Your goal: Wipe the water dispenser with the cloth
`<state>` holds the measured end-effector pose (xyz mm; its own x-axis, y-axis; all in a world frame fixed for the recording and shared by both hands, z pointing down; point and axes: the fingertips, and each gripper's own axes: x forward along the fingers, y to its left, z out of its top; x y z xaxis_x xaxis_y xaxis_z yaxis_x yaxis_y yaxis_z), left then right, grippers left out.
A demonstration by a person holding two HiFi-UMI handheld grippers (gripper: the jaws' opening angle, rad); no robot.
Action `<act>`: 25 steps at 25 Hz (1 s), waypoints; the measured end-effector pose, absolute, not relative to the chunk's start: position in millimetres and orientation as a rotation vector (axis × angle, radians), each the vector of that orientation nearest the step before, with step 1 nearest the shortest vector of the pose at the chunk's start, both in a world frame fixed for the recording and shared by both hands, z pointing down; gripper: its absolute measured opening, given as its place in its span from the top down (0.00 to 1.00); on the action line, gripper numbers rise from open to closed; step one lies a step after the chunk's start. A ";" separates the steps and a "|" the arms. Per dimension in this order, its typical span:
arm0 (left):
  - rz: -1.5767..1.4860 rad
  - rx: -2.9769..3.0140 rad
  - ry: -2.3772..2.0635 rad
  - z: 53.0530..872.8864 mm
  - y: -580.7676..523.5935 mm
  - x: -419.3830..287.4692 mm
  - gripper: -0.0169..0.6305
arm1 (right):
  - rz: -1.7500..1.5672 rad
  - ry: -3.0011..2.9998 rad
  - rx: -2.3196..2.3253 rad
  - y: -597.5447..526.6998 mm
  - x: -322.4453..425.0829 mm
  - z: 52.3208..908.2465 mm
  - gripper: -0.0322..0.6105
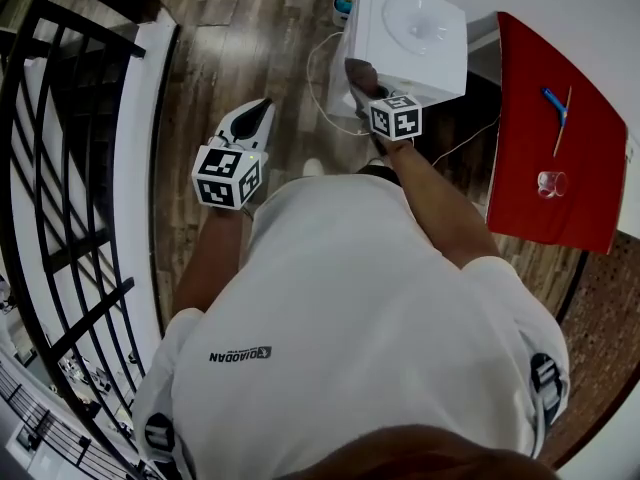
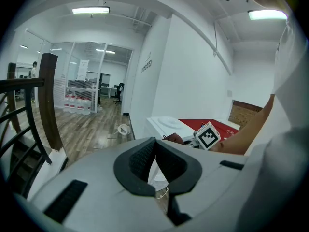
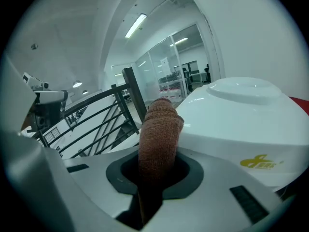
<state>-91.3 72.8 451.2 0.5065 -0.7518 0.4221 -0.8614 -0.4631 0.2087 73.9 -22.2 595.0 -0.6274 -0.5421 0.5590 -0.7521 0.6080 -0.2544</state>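
The white water dispenser stands on the wooden floor by the wall; it also shows in the right gripper view and, further off, in the left gripper view. My right gripper is shut on a folded brown cloth, which rests against the dispenser's upper left edge. In the right gripper view the cloth stands up out of the jaws and hides the fingertips. My left gripper hangs to the left over the floor, apart from the dispenser, its jaws closed with nothing between them.
A red table to the right carries a blue pen and a small glass. A white cable loops on the floor beside the dispenser. A black stair railing runs along the left. A small bin sits behind the dispenser.
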 end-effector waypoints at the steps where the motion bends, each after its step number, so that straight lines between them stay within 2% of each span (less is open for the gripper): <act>1: 0.380 2.357 -1.342 451.2 73.2 -93.5 0.99 | 0.666 -2.400 1.040 -22.0 76.0 596.6 0.85; 25: 0.421 2.442 -1.261 433.8 57.3 -7.2 0.99 | 0.674 -2.319 1.076 -22.2 171.3 604.7 0.85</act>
<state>-7.2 57.3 433.8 0.5578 -0.7172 0.4177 -0.8242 -0.5378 0.1772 171.3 -22.2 604.7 -0.5678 -0.5488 0.6136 -0.7921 0.5671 -0.2257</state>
